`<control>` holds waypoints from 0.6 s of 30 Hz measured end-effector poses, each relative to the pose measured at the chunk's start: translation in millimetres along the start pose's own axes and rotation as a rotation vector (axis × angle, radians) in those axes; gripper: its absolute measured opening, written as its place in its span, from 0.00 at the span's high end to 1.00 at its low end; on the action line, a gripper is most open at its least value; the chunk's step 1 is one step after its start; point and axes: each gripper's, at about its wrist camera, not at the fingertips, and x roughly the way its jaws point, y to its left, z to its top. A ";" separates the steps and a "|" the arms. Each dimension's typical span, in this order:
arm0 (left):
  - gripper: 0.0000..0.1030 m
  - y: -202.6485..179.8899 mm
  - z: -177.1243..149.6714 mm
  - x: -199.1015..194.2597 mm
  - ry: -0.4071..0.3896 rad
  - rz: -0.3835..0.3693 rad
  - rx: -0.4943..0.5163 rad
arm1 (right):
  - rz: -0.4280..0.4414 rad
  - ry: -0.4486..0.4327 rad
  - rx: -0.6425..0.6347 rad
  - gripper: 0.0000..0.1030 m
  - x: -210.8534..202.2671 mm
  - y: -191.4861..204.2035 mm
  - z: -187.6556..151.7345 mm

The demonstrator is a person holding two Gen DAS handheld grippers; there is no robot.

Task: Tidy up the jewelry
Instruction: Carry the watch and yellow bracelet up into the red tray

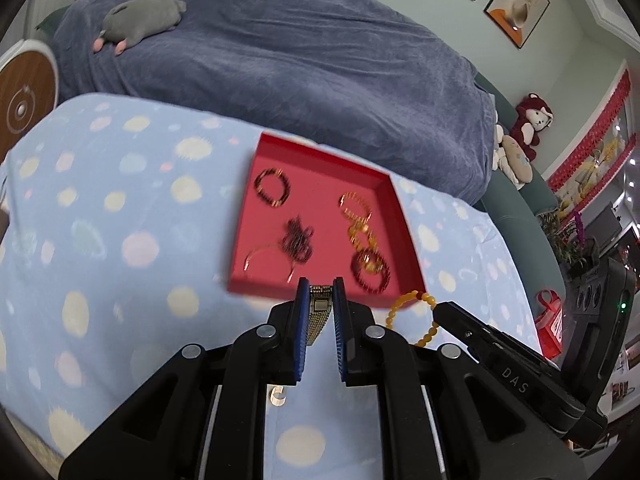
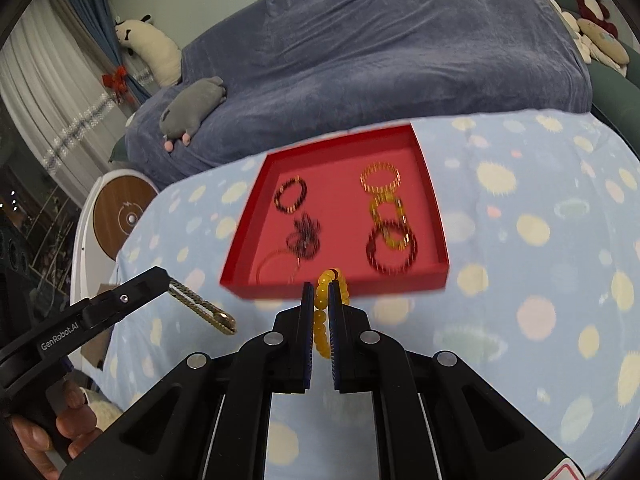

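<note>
I have a piece of jewelry in each hand and both are in the air just short of the red tray (image 1: 320, 152), so I judge this as the carrying step, with the drop into the tray to come. My left gripper (image 1: 321, 292) is clamped on a gold mesh watch band (image 1: 319, 312), which stands pinched between the blue pads and, in the right wrist view, hangs out past the tips. My right gripper (image 2: 319, 288) is closed on a yellow bead bracelet (image 2: 325, 312), the loop gripped on one side with beads showing above and below the pads. The tray sits on the spotted blue cloth (image 1: 120, 208) ahead of both tools, its near wall just beyond the fingertips. It already holds several bracelets: dark bead rings to the left, a gold and an amber one with a dark red ring to the right, though blur keeps me from sorting them finely. A small gold piece (image 1: 278, 394) lies on the cloth under my left tool. Next I would bring each hand over a bare patch of the tray floor, lower it, then open the jaws, keeping the two tools from crowding each other.
</note>
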 end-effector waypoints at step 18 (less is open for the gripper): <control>0.89 0.6 89.1 133.6 0.030 0.004 0.002 | 0.058 0.038 0.072 0.93 132.8 -12.8 98.2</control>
